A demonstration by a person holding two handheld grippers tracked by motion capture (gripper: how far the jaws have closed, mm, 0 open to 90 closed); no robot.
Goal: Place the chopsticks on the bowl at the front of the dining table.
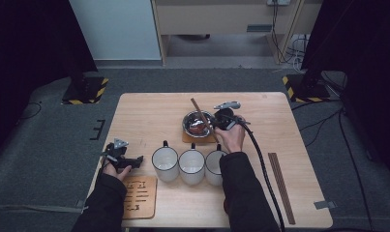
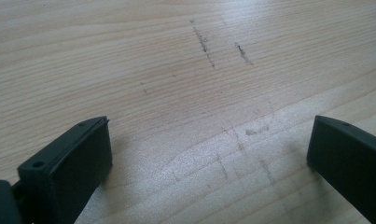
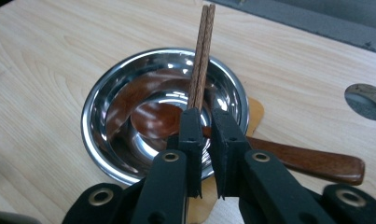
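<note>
My right gripper (image 3: 205,135) is shut on a pair of dark wooden chopsticks (image 3: 202,51), which stick out past its jaws over a steel bowl (image 3: 106,116). A wooden spoon (image 3: 311,161) lies in the bowl, its handle over the rim toward the right. The bowl (image 1: 192,118) stands on a small wooden coaster (image 1: 188,138) mid-table, with the right gripper (image 1: 217,121) just right of it and the chopsticks (image 1: 197,107) slanting up-left. My left gripper (image 1: 124,159) rests near the table's left edge, and its jaws (image 2: 209,149) stand wide open over bare wood.
Three white mugs (image 1: 191,166) stand in a row in front of the bowl. A carved wooden trivet (image 1: 140,195) lies at the front left. A second pair of chopsticks (image 1: 281,186) lies along the right side. The right gripper's cable (image 1: 262,164) trails toward the front edge.
</note>
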